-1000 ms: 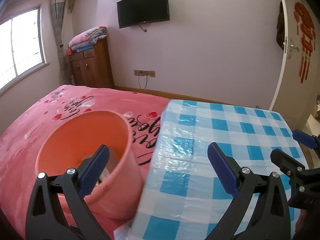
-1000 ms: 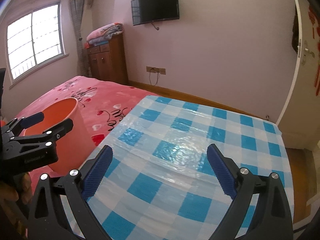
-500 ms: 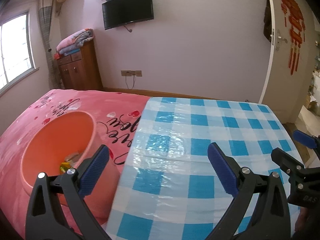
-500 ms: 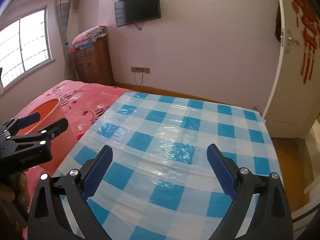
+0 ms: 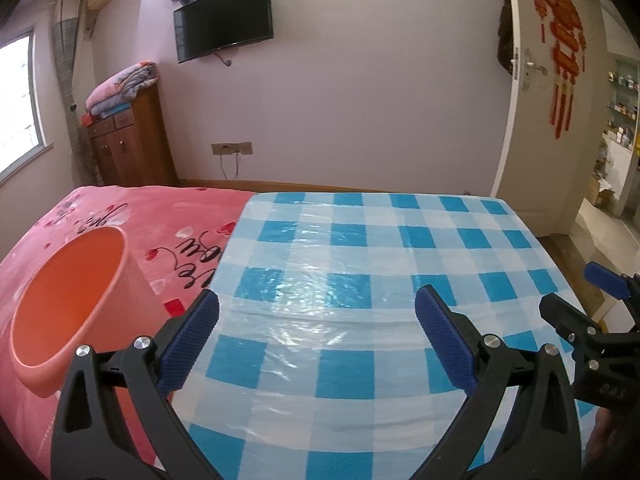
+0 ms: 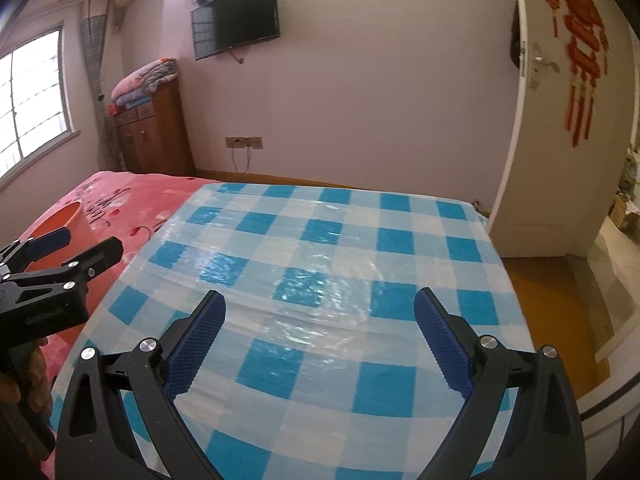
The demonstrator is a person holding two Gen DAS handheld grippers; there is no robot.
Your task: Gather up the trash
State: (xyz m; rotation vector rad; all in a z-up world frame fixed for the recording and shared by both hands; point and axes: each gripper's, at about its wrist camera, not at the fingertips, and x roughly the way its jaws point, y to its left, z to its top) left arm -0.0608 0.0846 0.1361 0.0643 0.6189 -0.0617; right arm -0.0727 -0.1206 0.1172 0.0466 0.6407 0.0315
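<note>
An orange-pink plastic bin (image 5: 68, 300) stands on the pink bedspread at the left, its inside hidden from this angle. In the right wrist view only its rim (image 6: 68, 216) shows behind the other gripper. My left gripper (image 5: 316, 320) hangs open over the blue-and-white checked plastic cloth (image 5: 360, 280), just right of the bin. My right gripper (image 6: 320, 320) is open as well, above the same cloth, with nothing between its fingers. No loose trash shows on the cloth.
The pink bedspread (image 5: 120, 216) with black lettering lies left of the cloth. A wooden cabinet (image 5: 128, 140) with folded blankets stands at the far wall under a wall TV (image 5: 224, 18). A white door (image 6: 560, 120) stands open at right onto the floor.
Both grippers have swung right and pulled back from the bin. The bin has slid to the left edge of both views, and its contents are now out of sight.
</note>
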